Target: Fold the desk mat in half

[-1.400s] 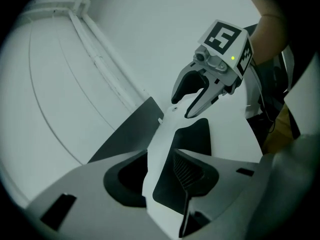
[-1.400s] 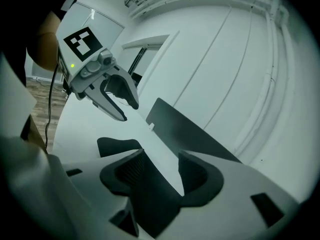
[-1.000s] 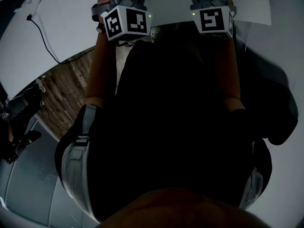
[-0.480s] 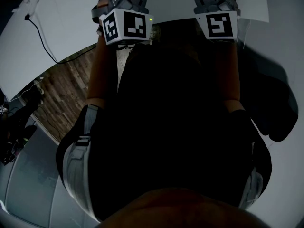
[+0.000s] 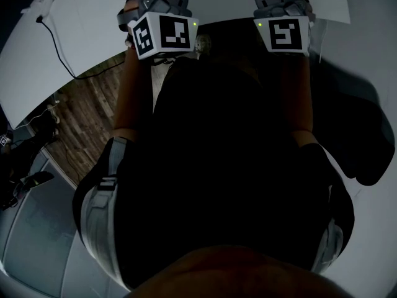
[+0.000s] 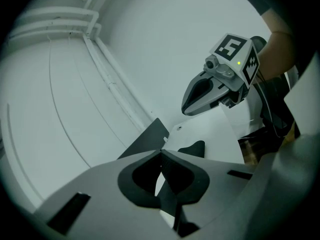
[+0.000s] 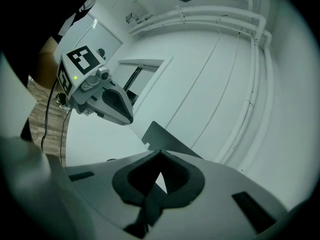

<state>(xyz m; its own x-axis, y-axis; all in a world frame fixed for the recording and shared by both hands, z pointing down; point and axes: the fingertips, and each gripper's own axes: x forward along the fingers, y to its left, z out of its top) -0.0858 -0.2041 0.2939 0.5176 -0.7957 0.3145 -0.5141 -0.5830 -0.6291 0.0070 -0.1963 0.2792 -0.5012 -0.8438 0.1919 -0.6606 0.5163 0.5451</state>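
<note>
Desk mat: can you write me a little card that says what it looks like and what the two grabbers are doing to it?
desk mat: thin sheet, white on one face, dark on the other
left gripper: jaws shut on the mat's edge
right gripper: jaws shut on the same edge, beside the left one
fold: not finished; the gripped edge looks raised

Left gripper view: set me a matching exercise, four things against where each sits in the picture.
Things:
1. right gripper
2. desk mat
3. wall pipes
4. wood floor

Places:
A. upper left
B. centre, just past the jaws
C. upper right
D. right edge, low down

Pairs: 1-C, 2-B, 3-A, 4-D.
</note>
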